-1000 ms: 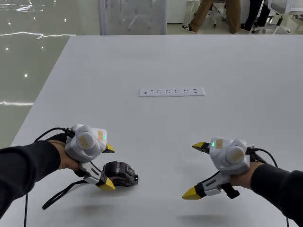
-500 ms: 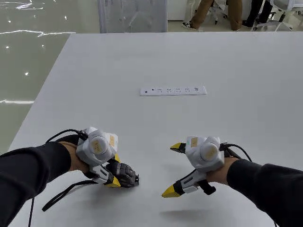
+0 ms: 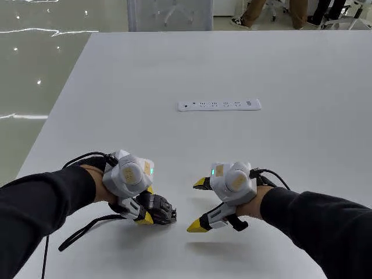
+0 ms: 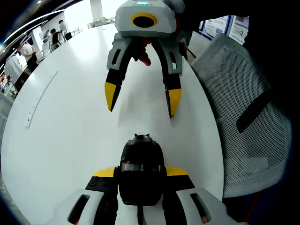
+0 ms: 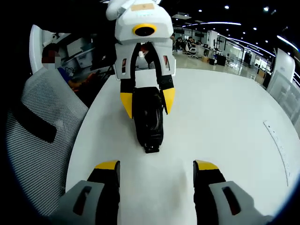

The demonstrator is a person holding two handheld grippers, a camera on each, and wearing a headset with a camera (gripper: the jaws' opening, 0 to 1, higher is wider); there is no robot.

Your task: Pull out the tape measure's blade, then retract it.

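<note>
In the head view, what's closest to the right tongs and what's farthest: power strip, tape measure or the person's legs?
1. The tape measure, just left of the right tongs, in the left tongs.
2. The power strip, ahead on the table.
3. The person's legs, beyond its far edge.

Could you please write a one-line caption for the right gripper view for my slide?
Open right gripper faces the left gripper, shut on the black tape measure, at the white table.

An open office: white worktable [image 3: 232, 70], mesh chair [image 4: 243, 117], power strip [image 3: 219, 105].
</note>
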